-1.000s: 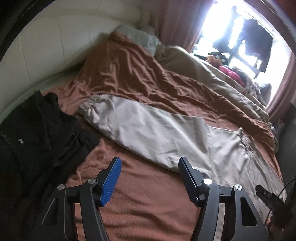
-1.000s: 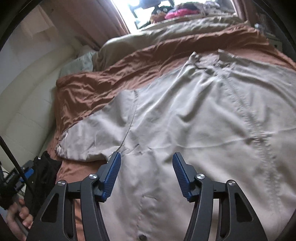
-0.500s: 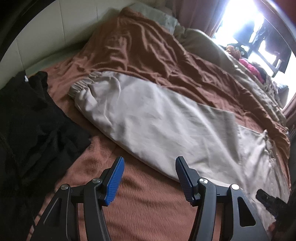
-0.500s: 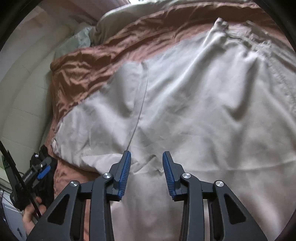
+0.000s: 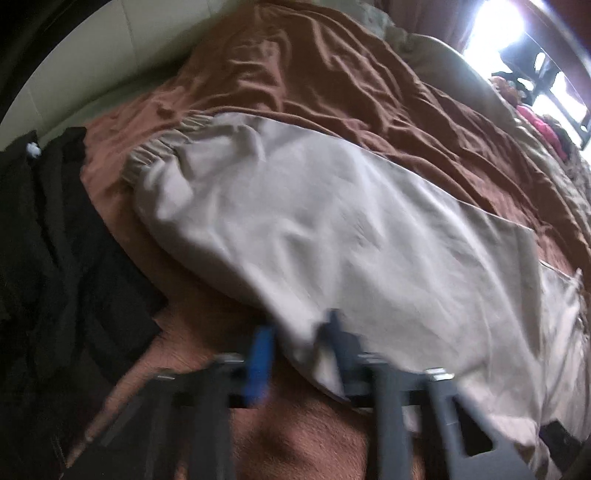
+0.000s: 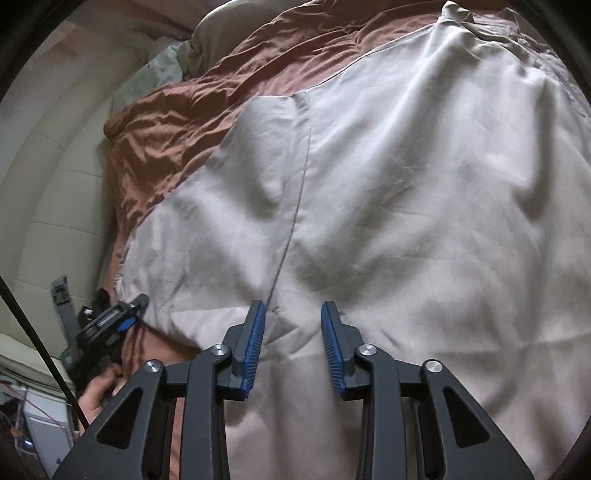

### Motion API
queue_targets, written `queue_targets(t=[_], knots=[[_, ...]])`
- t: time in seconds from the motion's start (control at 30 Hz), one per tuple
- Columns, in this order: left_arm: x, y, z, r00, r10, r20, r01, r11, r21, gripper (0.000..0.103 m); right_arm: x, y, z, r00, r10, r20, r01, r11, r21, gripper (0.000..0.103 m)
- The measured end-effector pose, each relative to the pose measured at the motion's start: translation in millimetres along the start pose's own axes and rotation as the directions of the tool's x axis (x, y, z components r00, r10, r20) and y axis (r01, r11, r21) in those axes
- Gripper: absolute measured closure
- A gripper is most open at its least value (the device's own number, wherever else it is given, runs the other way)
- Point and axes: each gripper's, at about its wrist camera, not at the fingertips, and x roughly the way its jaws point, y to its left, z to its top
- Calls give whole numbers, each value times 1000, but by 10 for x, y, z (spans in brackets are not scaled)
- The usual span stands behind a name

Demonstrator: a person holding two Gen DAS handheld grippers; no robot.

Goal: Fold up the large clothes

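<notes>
A pale beige jacket (image 6: 406,221) lies spread flat on the brown bedsheet (image 5: 314,74). Its long sleeve (image 5: 332,221) runs to an elastic cuff (image 5: 162,147) at the upper left. My left gripper (image 5: 299,328), blurred by motion, is at the sleeve's near edge; its jaws are closing and a fold of that edge is pinched between the pads. The left gripper (image 6: 110,317) also shows in the right wrist view, held by a hand (image 6: 99,387). My right gripper (image 6: 291,314) rests low over the jacket beside the shoulder seam (image 6: 295,221), jaws closing, with a small pucker of cloth between the tips.
A black garment (image 5: 55,258) lies heaped on the bed left of the sleeve. A cream padded headboard (image 6: 48,184) runs along the far side, with a pillow (image 6: 159,70) and an olive blanket (image 5: 461,74) beyond. A bright window (image 5: 498,26) glares at the upper right.
Both grippers have dropped toward the jacket and narrowed their jaws. The left one reached the sleeve's near edge and took cloth between its pads; the right one settled beside the shoulder seam.
</notes>
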Motion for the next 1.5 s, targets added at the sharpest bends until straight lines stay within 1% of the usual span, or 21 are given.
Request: queue_targets(t=[0.03,0.07,0.1,0.17,0.3,0.4,0.5,0.57,0.67,0.87,0.9,0.93,1.0,1.03,1.07,1.13,1.2,1.27,1.4,1.43,1.5], knots=[[-75,9,29,1000,-21,20,21,1000,-22,93,1,-3,-18,999,30,-13,-30,999,14,84],[-165,-12,51,998,-30,49,30,999,-16,95,9,6,-35,997,66,-28,-65,998,24,89],[-269,-59,72,996,-29,82,29,1000,7,95,12,36,-54,996,87,-34,-87,996,19,91],[-468,-193,119,990,-39,137,32,998,58,97,28,45,-73,995,95,-36,-94,995,16,91],[-920,-425,190,972,-116,206,92,988,122,98,215,-13,-159,987,138,-82,-134,989,54,91],[-1214,-647,212,956,-173,237,131,975,181,98,329,-79,-200,978,166,-124,-156,984,85,91],[-1444,-905,205,941,-218,259,153,956,249,98,290,-113,-192,979,166,-122,-156,984,89,91],[-1575,-1032,193,932,-252,262,179,945,274,98,167,-133,-131,983,155,-95,-146,984,99,91],[-1767,-1238,153,914,-308,263,222,924,312,98,-58,-208,-67,993,110,-34,-106,988,115,90],[-2086,-1681,18,878,-417,235,305,866,395,99,-511,-451,-10,994,86,71,-97,981,170,90],[-2146,-1768,-25,869,-439,227,322,852,414,99,-571,-489,-6,993,86,84,-100,979,178,90],[-2183,-1830,-56,863,-455,219,334,840,426,98,-637,-522,-16,992,82,96,-99,977,188,87],[-2263,-1985,-141,851,-485,200,357,814,458,99,-800,-608,-131,988,75,134,-102,973,209,72],[-2283,-2042,-167,847,-496,192,365,804,469,98,-887,-663,-154,985,61,161,-97,969,225,61],[-2307,-2102,-203,842,-509,182,374,792,482,98,-960,-634,-213,982,54,180,-95,968,231,54],[-2351,-2232,-282,832,-532,158,396,768,503,98,-1068,-655,-265,976,49,211,-98,969,227,52],[-2398,-2353,-357,822,-554,135,419,747,517,98,-1113,-638,-318,975,32,218,-82,971,223,48],[-2440,-2452,-431,813,-568,123,429,729,533,98,-1187,-649,-410,973,3,233,-57,973,226,38],[-2498,-2657,-562,794,-603,81,465,687,559,98,-1336,-820,-567,972,-45,231,-19,963,268,37],[-2498,-2717,-604,787,-613,65,477,672,567,98,-1453,-861,-582,971,-54,232,-13,961,277,37],[-2481,-2847,-698,784,-620,33,485,645,591,98,-1567,-919,-583,968,-67,240,-8,955,298,37]])
